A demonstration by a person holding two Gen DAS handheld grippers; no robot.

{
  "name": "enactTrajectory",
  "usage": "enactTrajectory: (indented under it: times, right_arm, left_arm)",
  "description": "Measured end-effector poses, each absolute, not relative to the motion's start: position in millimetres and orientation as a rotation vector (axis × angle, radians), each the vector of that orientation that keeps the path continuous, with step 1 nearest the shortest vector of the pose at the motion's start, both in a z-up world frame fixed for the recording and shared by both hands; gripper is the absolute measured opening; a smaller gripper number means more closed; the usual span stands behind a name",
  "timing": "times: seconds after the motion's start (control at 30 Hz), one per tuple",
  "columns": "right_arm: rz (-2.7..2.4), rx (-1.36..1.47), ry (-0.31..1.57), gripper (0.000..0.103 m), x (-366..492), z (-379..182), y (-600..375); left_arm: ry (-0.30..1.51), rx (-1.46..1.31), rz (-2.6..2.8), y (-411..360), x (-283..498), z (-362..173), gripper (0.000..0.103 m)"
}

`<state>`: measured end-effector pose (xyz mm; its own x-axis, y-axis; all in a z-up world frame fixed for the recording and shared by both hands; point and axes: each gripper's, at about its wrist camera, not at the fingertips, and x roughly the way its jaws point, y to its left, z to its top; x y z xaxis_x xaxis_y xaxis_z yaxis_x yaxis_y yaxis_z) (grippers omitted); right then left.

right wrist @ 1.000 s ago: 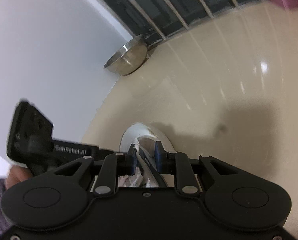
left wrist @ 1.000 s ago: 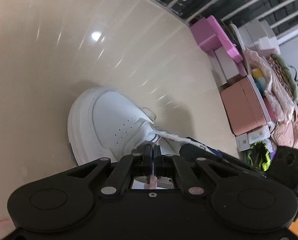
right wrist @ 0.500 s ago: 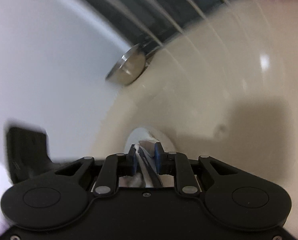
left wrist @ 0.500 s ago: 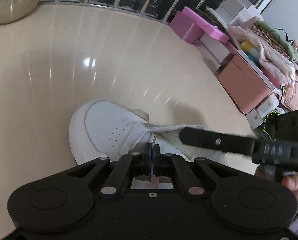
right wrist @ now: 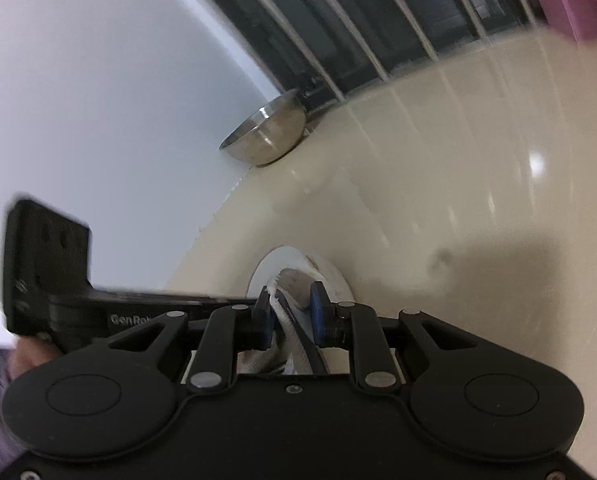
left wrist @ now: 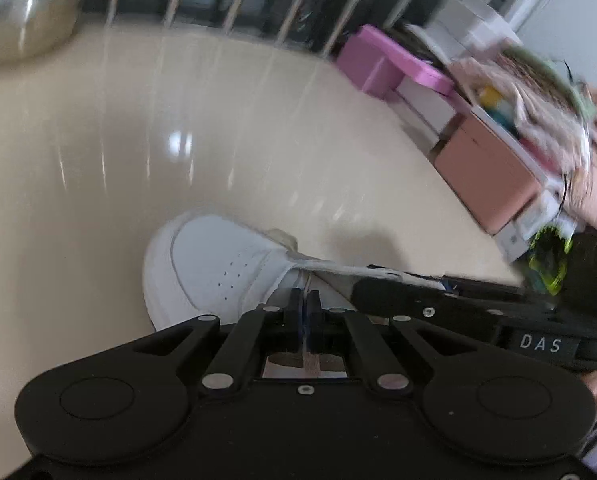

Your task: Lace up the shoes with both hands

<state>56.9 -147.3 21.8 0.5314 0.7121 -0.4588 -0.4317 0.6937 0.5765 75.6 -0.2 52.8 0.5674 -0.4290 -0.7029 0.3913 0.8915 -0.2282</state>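
Note:
A white sneaker (left wrist: 222, 264) lies on the cream floor, toe pointing away. My left gripper (left wrist: 307, 312) is shut on a white lace just above the shoe's tongue. A flat white lace (left wrist: 330, 267) runs from the shoe to the right, under the other gripper's black body (left wrist: 458, 304). In the right wrist view my right gripper (right wrist: 290, 306) stands partly open over the shoe (right wrist: 294, 268), with a white lace (right wrist: 284, 312) lying between the blue pads, against the left one. The left gripper's body (right wrist: 46, 276) shows at the left.
A steel bowl (right wrist: 266, 136) sits on the floor by the white wall and window bars. Pink and white boxes (left wrist: 494, 168) and a pile of clothes (left wrist: 538, 92) stand at the right in the left wrist view.
The left camera has tilted up, showing more floor and the window bars. The right gripper has moved in beside the left one over the shoe, and its jaws have opened wider.

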Motion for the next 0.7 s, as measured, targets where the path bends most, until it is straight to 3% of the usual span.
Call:
enactTrajectory:
  times: [0.13,0.5,0.63,0.7]
  right_arm:
    - [0.698,0.331,0.695,0.019,46,26,-140]
    - [0.797,0.661,0.754,0.021,66,-5,-183]
    - [0.803,0.594,0.738,0.032,64,5,-186]
    - [0.814,0.723,0.679,0.036,68,4,-204]
  left_arm:
    - [0.856,-0.018,-0.484,-9,82,53,0.002]
    - [0.847,-0.120,-0.555,-2,99,46,0.003]
    - [0.807,-0.035,-0.566,-13,93,47,0.003]
    - [0.804,-0.015,-0.561,-17,92,48,0.003]
